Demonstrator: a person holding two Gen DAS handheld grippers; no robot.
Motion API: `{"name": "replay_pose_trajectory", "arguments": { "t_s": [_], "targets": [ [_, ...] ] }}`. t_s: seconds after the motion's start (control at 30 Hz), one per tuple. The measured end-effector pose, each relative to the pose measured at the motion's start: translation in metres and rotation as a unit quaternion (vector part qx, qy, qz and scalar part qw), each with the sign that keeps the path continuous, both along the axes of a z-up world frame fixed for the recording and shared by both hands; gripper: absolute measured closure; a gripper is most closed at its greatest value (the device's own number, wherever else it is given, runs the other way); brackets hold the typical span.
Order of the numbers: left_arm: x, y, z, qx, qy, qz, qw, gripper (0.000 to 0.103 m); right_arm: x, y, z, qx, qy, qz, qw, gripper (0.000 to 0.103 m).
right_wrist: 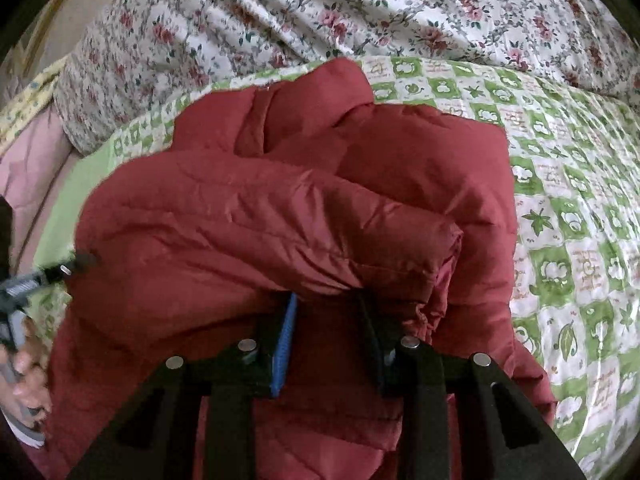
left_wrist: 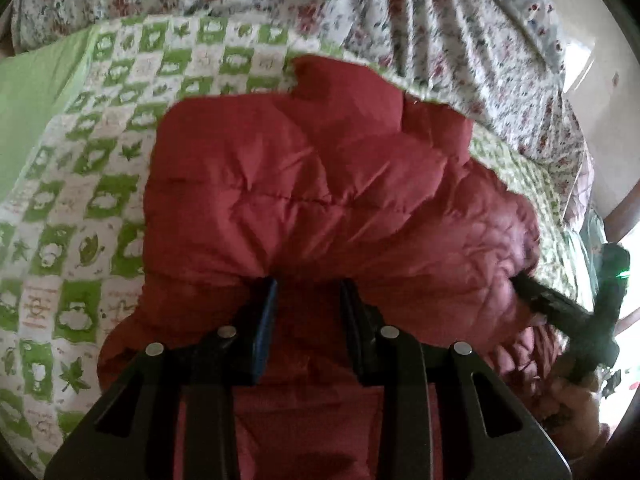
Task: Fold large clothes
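A large red quilted jacket [left_wrist: 320, 192] lies bunched on a green-and-white checked quilt [left_wrist: 80, 200]. My left gripper [left_wrist: 308, 292] is shut on a fold of the jacket, its fingertips buried in the red fabric. My right gripper [right_wrist: 326, 304] is shut on another thick fold of the jacket [right_wrist: 280, 220], tips hidden under the fabric. The right gripper also shows in the left wrist view [left_wrist: 560, 308], at the jacket's right edge. The left gripper shows at the left edge of the right wrist view [right_wrist: 48, 276].
A crumpled floral sheet [right_wrist: 360, 12] lies heaped along the far side of the quilt [right_wrist: 568, 240]. A plain green strip [left_wrist: 28, 112] borders the quilt on the left. A pink cloth [right_wrist: 24, 160] lies beyond the quilt's left edge.
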State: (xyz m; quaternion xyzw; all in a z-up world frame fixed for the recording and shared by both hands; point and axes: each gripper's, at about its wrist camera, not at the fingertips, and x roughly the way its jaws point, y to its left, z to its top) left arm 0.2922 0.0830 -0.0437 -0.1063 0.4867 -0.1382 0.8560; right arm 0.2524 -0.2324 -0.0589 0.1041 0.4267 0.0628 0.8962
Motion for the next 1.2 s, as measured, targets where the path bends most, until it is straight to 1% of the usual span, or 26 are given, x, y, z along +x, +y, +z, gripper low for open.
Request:
{"name": "replay_pose_trajectory", "arguments": {
  "t_s": [0.07,0.1,0.17,0.23,0.4,0.47,0.57,0.7,0.8,0.83,0.87,0.93,0.97,1.03,1.1,1.2],
  "targets": [
    [0.000,-0.001,-0.002,0.006,-0.002,0.000,1.0000,0.074,-0.010,0.001,0.010,0.004,-0.019,-0.005,1.000,0.070],
    [0.000,-0.002,-0.002,0.008,-0.002,-0.001,1.0000,0.074,-0.013,0.000,0.014,-0.004,-0.026,-0.010,1.000,0.070],
    [0.001,-0.005,-0.004,0.015,-0.002,-0.003,0.9999,0.074,-0.008,-0.005,0.002,-0.007,-0.003,-0.015,1.000,0.070],
    [0.001,-0.005,-0.006,0.014,-0.001,-0.006,0.9999,0.074,-0.002,-0.011,-0.010,0.009,0.014,-0.014,1.000,0.073],
    [0.003,0.004,-0.011,-0.014,0.008,-0.002,0.9999,0.074,0.000,-0.013,-0.016,0.017,0.010,-0.012,1.000,0.073],
    [0.003,0.004,-0.012,-0.013,0.009,-0.002,0.9999,0.074,-0.001,-0.014,-0.016,0.018,0.009,-0.011,1.000,0.073],
    [0.003,0.000,-0.010,0.000,0.008,-0.003,1.0000,0.074,0.000,-0.016,-0.017,0.025,0.010,-0.011,1.000,0.073],
    [0.001,0.002,-0.006,-0.002,0.014,-0.001,0.9999,0.074,0.001,-0.016,-0.017,0.033,0.015,-0.013,0.999,0.073],
    [-0.008,0.009,0.002,-0.010,0.014,0.005,0.9998,0.074,0.001,-0.018,-0.016,0.044,0.018,-0.016,0.999,0.073],
    [-0.016,0.012,0.007,-0.008,0.012,0.009,0.9999,0.074,-0.001,-0.019,-0.014,0.049,0.016,-0.018,0.999,0.071],
    [-0.022,0.014,0.010,-0.002,0.006,0.011,0.9999,0.074,-0.008,-0.020,-0.007,0.060,0.012,-0.018,0.998,0.070],
    [-0.034,0.017,0.014,0.016,-0.007,0.015,0.9997,0.074,-0.012,-0.020,-0.004,0.061,0.011,-0.020,0.998,0.070],
    [-0.039,0.020,0.015,0.017,-0.008,0.018,0.9997,0.074,-0.018,-0.020,0.000,0.064,0.007,-0.021,0.998,0.069],
    [-0.048,0.027,0.014,0.008,-0.005,0.025,0.9996,0.074,-0.032,-0.021,0.008,0.068,-0.001,-0.022,0.997,0.069],
    [-0.054,0.032,0.015,0.003,-0.004,0.032,0.9995,0.074,-0.036,-0.021,0.011,0.068,-0.001,-0.022,0.997,0.068],
    [-0.068,0.041,0.017,-0.008,-0.002,0.043,0.9990,0.074,-0.051,-0.023,0.019,0.072,-0.003,-0.020,0.997,0.065]
  ]
}}
